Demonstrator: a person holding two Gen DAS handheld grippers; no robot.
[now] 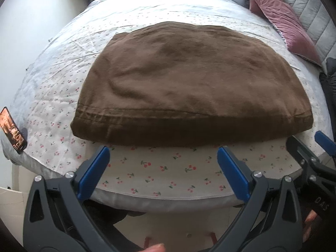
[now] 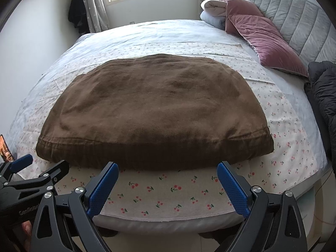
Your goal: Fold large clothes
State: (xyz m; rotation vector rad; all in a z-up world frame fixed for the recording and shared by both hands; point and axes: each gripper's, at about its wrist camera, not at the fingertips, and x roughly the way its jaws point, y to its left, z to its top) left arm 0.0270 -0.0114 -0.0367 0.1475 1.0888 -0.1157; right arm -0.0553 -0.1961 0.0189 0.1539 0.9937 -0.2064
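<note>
I have the left gripper [image 1: 161,157] and right gripper [image 2: 168,173] side by side, fingers wide and empty, just short of the brown garment [image 2: 155,113]. It lies flat, folded, near the bed's [image 2: 168,31] front edge, hem within reach.

The brown garment [image 2: 151,109] is a soft, matt, fleecy cloth with a ribbed hem along its near edge. Under it lies a thin, creased cotton sheet [image 2: 168,197] printed with small cherries. The two pink cushions [image 2: 262,40] at the far right look like velvet with a faint sheen. The headboard [image 2: 294,19] is grey quilted fabric. Both grippers are matt black plastic with shiny metal rivets; their fingers [image 1: 233,174] carry blue pads of dimpled, rough plastic.
</note>
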